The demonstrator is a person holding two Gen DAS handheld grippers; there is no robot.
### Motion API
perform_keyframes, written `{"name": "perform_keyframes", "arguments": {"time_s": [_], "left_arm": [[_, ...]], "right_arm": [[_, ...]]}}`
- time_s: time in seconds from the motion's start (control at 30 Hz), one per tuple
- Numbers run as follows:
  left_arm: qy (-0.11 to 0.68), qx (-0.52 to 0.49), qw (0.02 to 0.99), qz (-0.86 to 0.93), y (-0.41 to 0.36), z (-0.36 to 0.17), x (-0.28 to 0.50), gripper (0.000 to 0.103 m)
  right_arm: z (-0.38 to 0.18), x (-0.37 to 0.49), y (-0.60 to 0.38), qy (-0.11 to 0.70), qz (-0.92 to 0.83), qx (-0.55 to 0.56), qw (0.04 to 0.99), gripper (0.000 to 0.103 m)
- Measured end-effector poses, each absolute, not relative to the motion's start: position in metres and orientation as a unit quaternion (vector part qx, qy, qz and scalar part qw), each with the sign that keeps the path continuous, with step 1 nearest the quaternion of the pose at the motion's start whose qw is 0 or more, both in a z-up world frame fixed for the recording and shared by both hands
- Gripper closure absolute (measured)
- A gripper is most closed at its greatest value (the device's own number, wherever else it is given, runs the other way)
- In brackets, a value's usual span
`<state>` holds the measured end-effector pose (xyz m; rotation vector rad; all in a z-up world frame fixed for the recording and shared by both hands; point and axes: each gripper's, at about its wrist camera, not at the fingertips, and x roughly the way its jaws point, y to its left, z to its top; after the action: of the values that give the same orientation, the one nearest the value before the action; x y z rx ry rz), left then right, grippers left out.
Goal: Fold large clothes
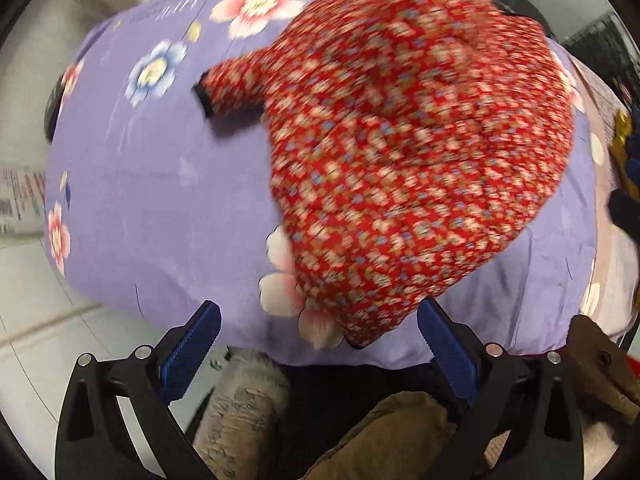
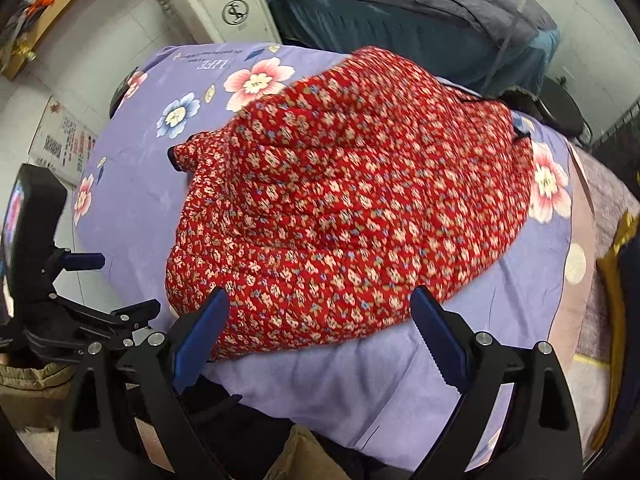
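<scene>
A red padded jacket with a small flower print (image 1: 404,152) lies spread on a purple flowered sheet (image 1: 152,200). One sleeve with a dark cuff (image 1: 224,88) sticks out to the left. My left gripper (image 1: 320,340) is open and empty, just in front of the jacket's near hem. The jacket also shows in the right wrist view (image 2: 344,208), on the same sheet (image 2: 500,312). My right gripper (image 2: 320,332) is open and empty, with its fingers over the jacket's near hem. The left gripper (image 2: 92,280) shows at the left edge of the right wrist view.
A white appliance (image 2: 224,0) stands beyond the bed's far side. Dark grey bedding (image 2: 420,4) lies behind the sheet. A black round stool (image 2: 560,108) is at the far right. The operator's olive trousers (image 1: 380,436) and a pale slipper (image 1: 240,408) are below the bed edge.
</scene>
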<state>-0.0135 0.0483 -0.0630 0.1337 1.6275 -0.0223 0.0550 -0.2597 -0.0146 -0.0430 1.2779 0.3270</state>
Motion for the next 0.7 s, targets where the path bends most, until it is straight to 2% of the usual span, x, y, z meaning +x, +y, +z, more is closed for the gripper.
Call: {"name": "perform_keyframes", "arguments": {"time_s": [0.2, 0.33, 0.53, 0.6, 0.67, 0.7], "left_arm": [[0.738, 0.006, 0.672, 0.057, 0.098, -0.084, -0.034, 0.006], [0.728, -0.042, 0.680, 0.080, 0.125, -0.085, -0.054, 0.006], [0.706, -0.122, 0.689, 0.108, 0.164, -0.089, -0.086, 0.006], [0.701, -0.146, 0.690, 0.109, 0.173, -0.091, -0.088, 0.006], [0.696, -0.166, 0.692, 0.100, 0.179, -0.093, -0.084, 0.006], [0.693, -0.170, 0.694, 0.091, 0.176, -0.094, -0.079, 0.006]], "right_arm": [[-0.010, 0.097, -0.218, 0.559, 0.241, -0.099, 0.788, 0.012], [-0.007, 0.142, -0.167, 0.495, 0.302, -0.194, 0.791, 0.012], [-0.078, 0.185, -0.108, 0.544, 0.326, -0.311, 0.707, 0.013], [-0.096, 0.184, -0.110, 0.541, 0.313, -0.352, 0.697, 0.027], [-0.093, 0.180, -0.124, 0.547, 0.320, -0.339, 0.695, 0.051], [-0.086, 0.177, -0.138, 0.552, 0.323, -0.319, 0.699, 0.056]]}}
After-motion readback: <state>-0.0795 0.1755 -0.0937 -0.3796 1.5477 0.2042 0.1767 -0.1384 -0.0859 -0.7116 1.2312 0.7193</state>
